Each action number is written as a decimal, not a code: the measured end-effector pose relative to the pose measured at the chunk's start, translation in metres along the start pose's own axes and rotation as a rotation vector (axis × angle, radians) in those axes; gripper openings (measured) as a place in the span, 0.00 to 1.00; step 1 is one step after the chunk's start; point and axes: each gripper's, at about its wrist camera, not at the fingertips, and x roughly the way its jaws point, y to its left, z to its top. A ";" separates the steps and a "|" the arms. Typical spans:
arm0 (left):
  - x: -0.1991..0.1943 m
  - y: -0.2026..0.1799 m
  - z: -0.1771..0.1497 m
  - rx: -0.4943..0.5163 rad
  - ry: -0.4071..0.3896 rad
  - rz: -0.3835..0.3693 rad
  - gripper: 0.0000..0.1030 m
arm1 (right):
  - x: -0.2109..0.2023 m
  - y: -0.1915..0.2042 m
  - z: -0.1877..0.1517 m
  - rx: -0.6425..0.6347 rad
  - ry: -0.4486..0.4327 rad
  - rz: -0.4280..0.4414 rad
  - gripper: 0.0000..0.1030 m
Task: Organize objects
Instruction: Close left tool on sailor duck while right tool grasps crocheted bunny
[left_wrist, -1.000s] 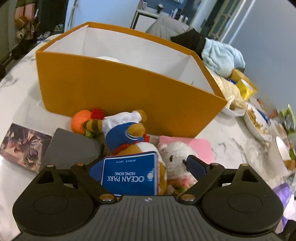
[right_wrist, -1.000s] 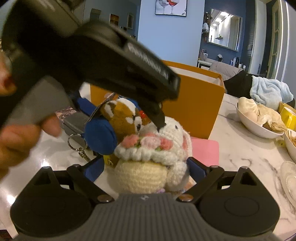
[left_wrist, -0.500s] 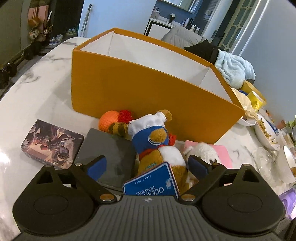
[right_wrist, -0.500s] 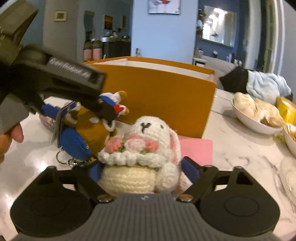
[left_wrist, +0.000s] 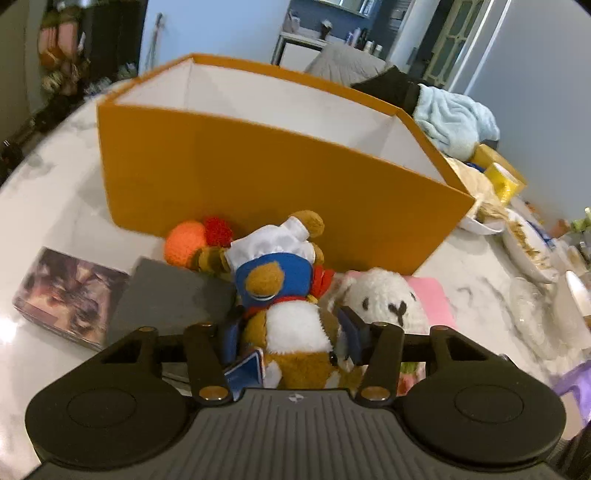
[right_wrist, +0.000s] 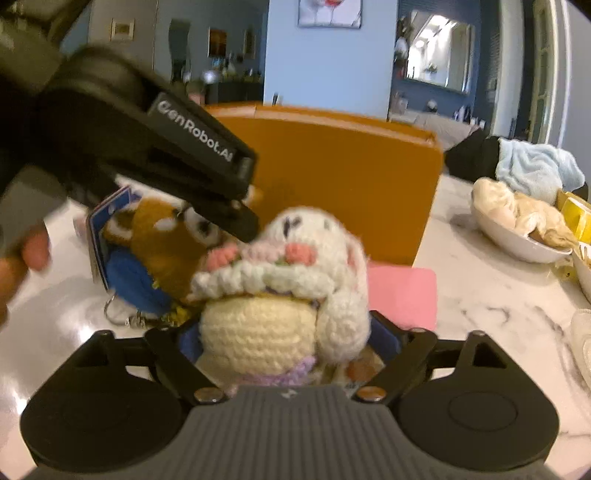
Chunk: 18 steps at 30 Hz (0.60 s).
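Note:
My left gripper (left_wrist: 293, 341) is shut on a brown plush animal (left_wrist: 284, 291) in a blue sailor suit and white hat, with a blue tag. My right gripper (right_wrist: 286, 339) is shut on a white crocheted bunny (right_wrist: 291, 291) with pink flowers; the bunny also shows in the left wrist view (left_wrist: 380, 299). The left gripper's body (right_wrist: 147, 147) shows in the right wrist view, close beside the bunny. An open orange box (left_wrist: 266, 184) with a white inside stands just behind both toys; it also shows in the right wrist view (right_wrist: 343, 177).
On the marble table lie a picture card box (left_wrist: 66, 295), a dark grey box (left_wrist: 170, 295), an orange crocheted ball (left_wrist: 184, 240) and a pink pad (left_wrist: 430, 295). Bowls of food (right_wrist: 517, 225), a glass dish (left_wrist: 532, 310) and a blue towel (left_wrist: 454, 122) are at the right.
My left gripper has closed on the plush animal, which was between open fingers before. The right gripper keeps its hold on the bunny, and both toys have come closer together.

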 end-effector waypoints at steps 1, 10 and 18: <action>-0.001 0.001 -0.001 -0.006 -0.006 -0.002 0.60 | -0.001 0.005 -0.002 -0.019 0.002 -0.011 0.89; -0.006 0.009 -0.003 -0.035 -0.020 -0.031 0.59 | -0.004 -0.003 -0.002 0.041 -0.017 0.012 0.78; -0.021 0.014 -0.006 -0.042 -0.052 -0.028 0.58 | -0.016 -0.008 -0.002 0.082 -0.053 0.032 0.71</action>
